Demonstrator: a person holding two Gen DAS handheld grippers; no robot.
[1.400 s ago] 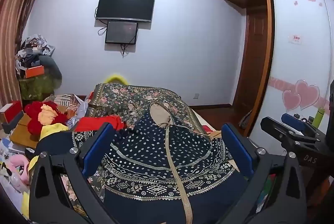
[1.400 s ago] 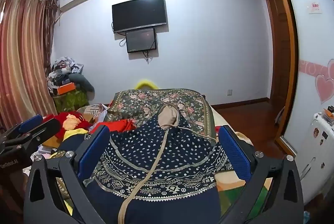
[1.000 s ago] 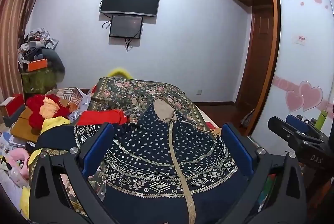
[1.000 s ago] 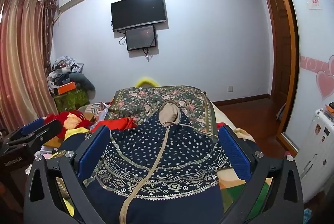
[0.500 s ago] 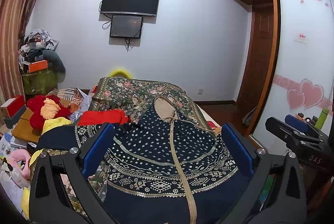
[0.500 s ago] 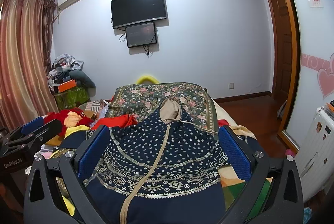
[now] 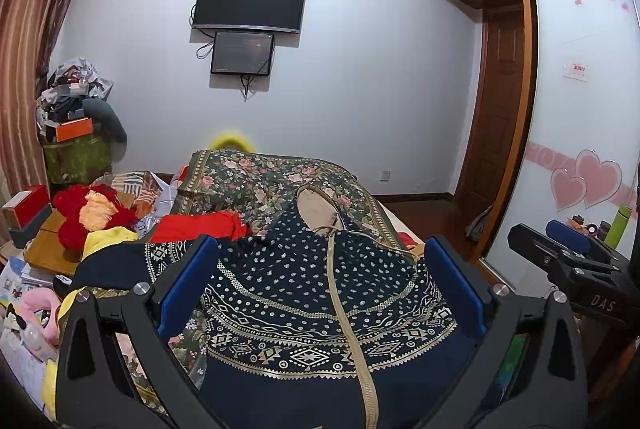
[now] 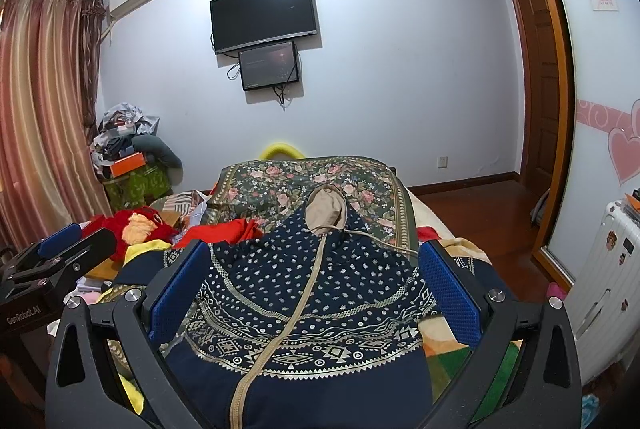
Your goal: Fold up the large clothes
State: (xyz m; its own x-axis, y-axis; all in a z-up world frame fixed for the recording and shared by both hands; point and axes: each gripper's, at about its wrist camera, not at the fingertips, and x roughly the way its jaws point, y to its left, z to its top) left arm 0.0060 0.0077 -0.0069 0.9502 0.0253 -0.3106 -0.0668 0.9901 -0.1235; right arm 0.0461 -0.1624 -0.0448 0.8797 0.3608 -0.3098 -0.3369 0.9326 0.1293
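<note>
A large navy hooded garment (image 7: 316,293) with white dots, gold bands and a tan zip lies spread on the bed, its tan-lined hood (image 7: 318,211) pointing away. It also shows in the right wrist view (image 8: 312,289). My left gripper (image 7: 320,285) is open and empty, held above the garment's near part. My right gripper (image 8: 312,285) is open and empty too, beside it. The right gripper shows at the right edge of the left wrist view (image 7: 568,265); the left gripper shows at the left edge of the right wrist view (image 8: 52,261).
A floral dark-green blanket (image 7: 272,185) covers the far bed. A red garment (image 7: 200,225) and a red-orange plush (image 7: 90,213) lie left, with a cluttered pile (image 7: 68,109) by the curtain. A white suitcase (image 8: 608,269) and a wardrobe door (image 7: 584,109) stand right.
Both grippers stayed open above the garment; the views shifted only slightly, tilting up a little. The garment has not moved.
</note>
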